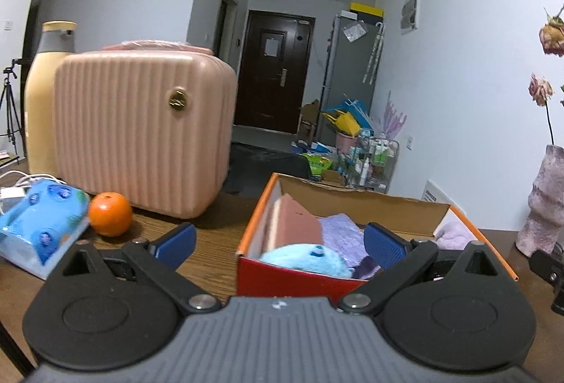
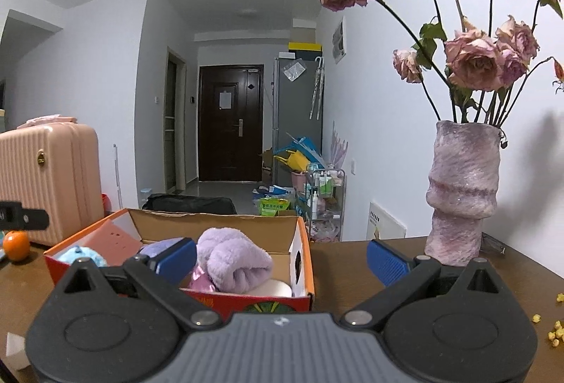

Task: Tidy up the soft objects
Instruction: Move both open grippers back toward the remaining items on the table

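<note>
Left gripper (image 1: 280, 243) spread, empty, before box (image 1: 299, 277) holding blue plush (image 1: 305, 257) | Right gripper (image 2: 282, 259) spread, empty; its view alone shows lilac towel (image 2: 231, 257) inside, roses (image 2: 472, 60) beside

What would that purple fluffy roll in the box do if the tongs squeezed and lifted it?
The purple fluffy roll looks like plush fabric, so it would probably squash under the pads rather than resist. It seems loosely rolled, so an end may unroll and droop when lifted. It is likely light for its bulk, and unlikely to slip from the ribbed blue pads.
</note>
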